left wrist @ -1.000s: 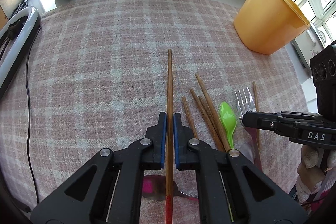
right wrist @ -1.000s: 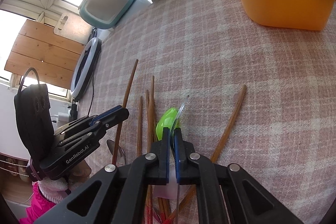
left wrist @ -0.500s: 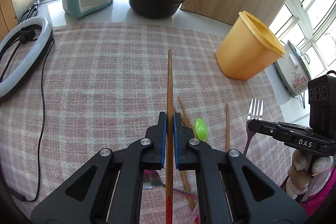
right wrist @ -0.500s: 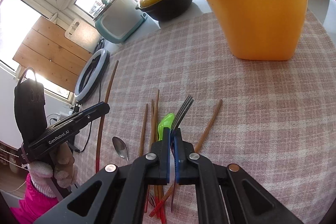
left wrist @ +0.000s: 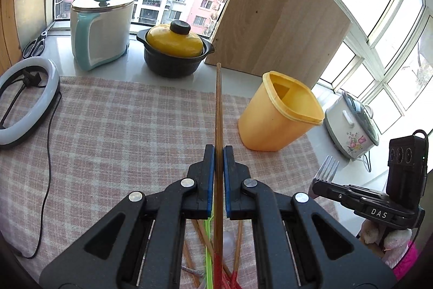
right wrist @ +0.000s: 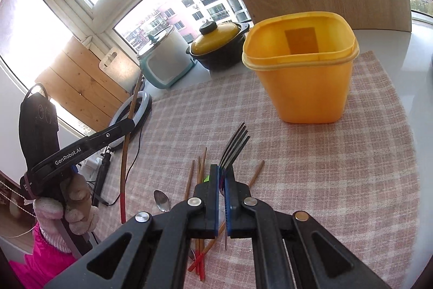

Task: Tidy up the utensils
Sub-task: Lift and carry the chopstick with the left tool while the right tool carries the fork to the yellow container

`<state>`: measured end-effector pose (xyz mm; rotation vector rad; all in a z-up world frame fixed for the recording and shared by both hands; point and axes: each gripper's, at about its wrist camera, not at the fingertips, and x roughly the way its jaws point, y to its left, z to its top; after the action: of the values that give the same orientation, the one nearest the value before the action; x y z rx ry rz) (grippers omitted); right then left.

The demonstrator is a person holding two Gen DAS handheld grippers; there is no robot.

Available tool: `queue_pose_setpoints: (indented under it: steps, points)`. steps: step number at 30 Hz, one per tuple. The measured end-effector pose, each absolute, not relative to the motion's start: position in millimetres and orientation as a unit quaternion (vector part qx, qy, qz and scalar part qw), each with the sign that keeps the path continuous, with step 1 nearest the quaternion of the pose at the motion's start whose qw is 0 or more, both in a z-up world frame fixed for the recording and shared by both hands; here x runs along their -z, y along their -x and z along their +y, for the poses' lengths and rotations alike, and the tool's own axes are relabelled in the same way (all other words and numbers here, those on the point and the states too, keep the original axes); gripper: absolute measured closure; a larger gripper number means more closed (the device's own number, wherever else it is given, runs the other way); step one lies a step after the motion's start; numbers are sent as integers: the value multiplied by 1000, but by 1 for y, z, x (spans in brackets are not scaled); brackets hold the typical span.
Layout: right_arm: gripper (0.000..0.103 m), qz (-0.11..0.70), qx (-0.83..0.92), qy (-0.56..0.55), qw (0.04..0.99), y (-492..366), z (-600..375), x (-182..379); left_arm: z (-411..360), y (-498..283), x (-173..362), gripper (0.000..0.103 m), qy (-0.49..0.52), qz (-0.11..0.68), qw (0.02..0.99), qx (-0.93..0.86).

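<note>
My left gripper (left wrist: 219, 151) is shut on a long wooden chopstick (left wrist: 218, 110) with a red end, held in the air and pointing toward the back. My right gripper (right wrist: 221, 172) is shut on a metal fork (right wrist: 235, 145), tines forward, raised above the cloth. The fork (left wrist: 326, 167) and right gripper (left wrist: 316, 184) also show in the left wrist view. The left gripper (right wrist: 130, 125) and its chopstick (right wrist: 127, 137) show in the right wrist view. An open yellow tub (right wrist: 303, 72) stands ahead of the right gripper; it also shows in the left wrist view (left wrist: 281, 115). Several chopsticks (right wrist: 201, 167), a green spoon and a metal spoon (right wrist: 161, 201) lie on the cloth.
A pink checked cloth (left wrist: 121, 126) covers the counter. A ring light (left wrist: 27, 96) with cable lies at left. A white-teal cooker (left wrist: 101, 29), a black pot with yellow lid (left wrist: 174, 50) and a wooden board (left wrist: 278, 26) stand at the back. A small floral cooker (left wrist: 349, 126) stands right.
Both grippers have lifted off the cloth and tilted up, the left with its chopstick, the right with the fork. The yellow tub now shows its open mouth.
</note>
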<state>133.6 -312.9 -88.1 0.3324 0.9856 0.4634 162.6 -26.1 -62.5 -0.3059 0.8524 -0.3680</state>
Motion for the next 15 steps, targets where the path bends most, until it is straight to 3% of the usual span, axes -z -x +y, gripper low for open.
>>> queue_pose_setpoints:
  steps: [15]
  points:
    - [103, 379, -228, -157, 883, -162, -378, -7, -87, -222, 12, 99, 189, 331, 907, 176]
